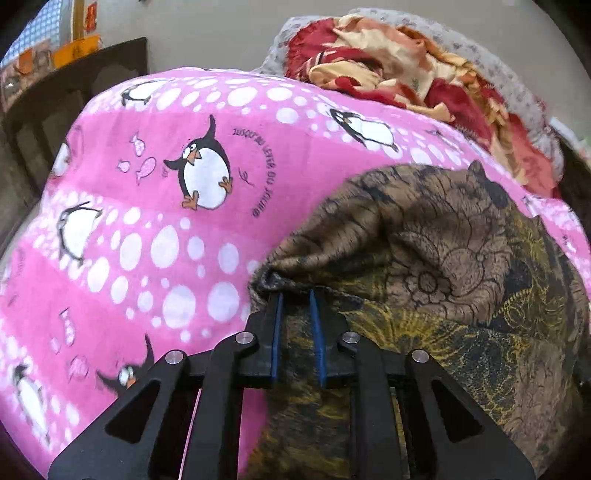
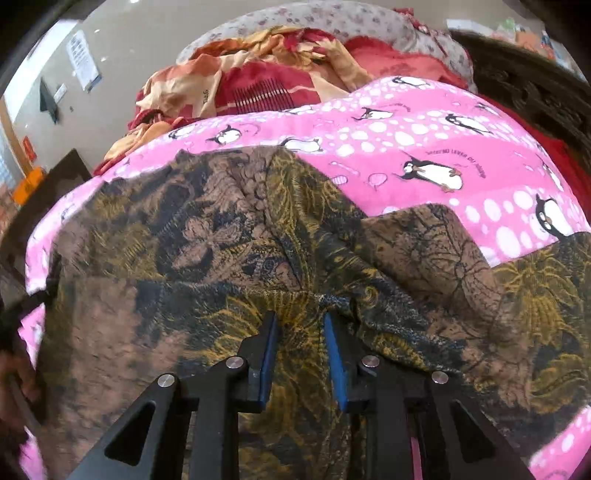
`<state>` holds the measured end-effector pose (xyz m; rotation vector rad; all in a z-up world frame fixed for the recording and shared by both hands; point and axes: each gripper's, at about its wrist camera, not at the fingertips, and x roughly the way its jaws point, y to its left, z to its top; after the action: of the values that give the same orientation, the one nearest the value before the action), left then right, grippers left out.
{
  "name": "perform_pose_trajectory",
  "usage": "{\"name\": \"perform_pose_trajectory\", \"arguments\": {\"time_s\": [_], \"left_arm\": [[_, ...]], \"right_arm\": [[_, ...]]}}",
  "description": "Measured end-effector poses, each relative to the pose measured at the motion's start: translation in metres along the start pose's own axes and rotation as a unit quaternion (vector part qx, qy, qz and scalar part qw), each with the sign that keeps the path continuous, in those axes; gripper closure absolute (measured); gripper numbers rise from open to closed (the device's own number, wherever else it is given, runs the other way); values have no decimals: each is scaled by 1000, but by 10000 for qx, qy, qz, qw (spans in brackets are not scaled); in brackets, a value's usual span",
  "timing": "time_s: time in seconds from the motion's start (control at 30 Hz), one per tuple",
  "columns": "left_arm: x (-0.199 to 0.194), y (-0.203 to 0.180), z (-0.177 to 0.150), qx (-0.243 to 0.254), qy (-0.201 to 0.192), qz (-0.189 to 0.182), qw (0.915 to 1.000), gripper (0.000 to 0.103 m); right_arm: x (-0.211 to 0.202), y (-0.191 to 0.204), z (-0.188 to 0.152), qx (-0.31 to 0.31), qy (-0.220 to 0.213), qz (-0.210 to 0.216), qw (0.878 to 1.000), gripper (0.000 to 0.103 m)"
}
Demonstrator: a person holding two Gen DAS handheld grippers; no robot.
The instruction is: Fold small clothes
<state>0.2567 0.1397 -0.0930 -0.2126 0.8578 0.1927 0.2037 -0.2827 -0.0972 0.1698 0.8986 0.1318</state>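
1. A bed, covered by a pink penguin-print sheet (image 1: 155, 229), carries everything; a dark wooden frame shows along its edges.
2. A red and cream floral blanket (image 1: 388, 74) lies bunched at the far edge of the bed, against a grey patterned pillow (image 2: 332, 18).
3. A brown and gold patterned garment (image 2: 207, 236) lies rumpled on the sheet, toward the near edge of the bed.
4. The left hand-held gripper (image 1: 296, 295) pinches a gathered, raised fold of the garment, its blue pads drawn nearly together on the cloth.
5. The right hand-held gripper (image 2: 301, 317) is narrowly parted, with a puckered ridge of the garment caught between its tips.
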Motion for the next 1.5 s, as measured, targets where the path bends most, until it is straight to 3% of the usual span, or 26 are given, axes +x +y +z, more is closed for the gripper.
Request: {"name": "perform_pose_trajectory", "arguments": {"time_s": [0.1, 0.23, 0.33, 0.47, 0.53, 0.63, 0.73, 0.77, 0.87, 0.97, 1.1, 1.2, 1.23, 1.33, 1.5], "left_arm": [[0, -4, -2, 204, -119, 56, 9997, 87], [-12, 1, -1, 0, -121, -169, 9998, 88], [-42, 2, -9, -37, -254, -217, 9994, 88], [-85, -10, -33, 113, -391, -659, 9970, 87], [-95, -16, -47, 253, -334, -791, 9960, 87], [-94, -24, -71, 497, -138, -742, 9959, 87], [-75, -20, -93, 531, 163, -685, 9961, 83], [-77, -18, -97, 533, -15, -766, 9956, 82], [-81, -17, -99, 556, 1, -821, 9951, 81], [-83, -9, -103, 451, -25, -1121, 9927, 74], [-83, -2, -106, 356, -16, -1348, 9902, 65], [-85, -8, -106, 442, -11, -1298, 9906, 62], [-85, -11, -107, 524, -11, -1280, 9904, 56], [-83, -22, -106, 770, -1, -1202, 9898, 46], [-78, -26, -103, 869, 2, -1120, 9899, 44]], "right_arm": [[-1, -5, -1, 74, -7, 104, 9999, 77], [-2, -13, -5, 179, -15, 228, 9996, 77], [0, -13, -5, 162, -1, 199, 9997, 77], [-14, 1, 2, 77, -27, 106, 9999, 77], [-35, 10, -3, 111, -191, 398, 9990, 77], [-49, 29, -25, -155, -11, 401, 9991, 75], [-35, 41, -53, -454, 468, 210, 9977, 74], [-38, 41, -58, -529, 281, 183, 9980, 74], [-50, 39, -53, -410, 332, 193, 9984, 74], [-84, 31, -44, -481, -65, 112, 9988, 74], [-128, -31, -24, -46, -547, -126, 9984, 71], [-155, -131, -22, 1174, -806, -435, 9889, 66], [-158, -156, -24, 1552, -832, -455, 9833, 66], [-165, -251, -44, 3027, -892, -264, 9485, 65], [-151, -322, -70, 4249, -1002, 365, 8989, 64]]}}
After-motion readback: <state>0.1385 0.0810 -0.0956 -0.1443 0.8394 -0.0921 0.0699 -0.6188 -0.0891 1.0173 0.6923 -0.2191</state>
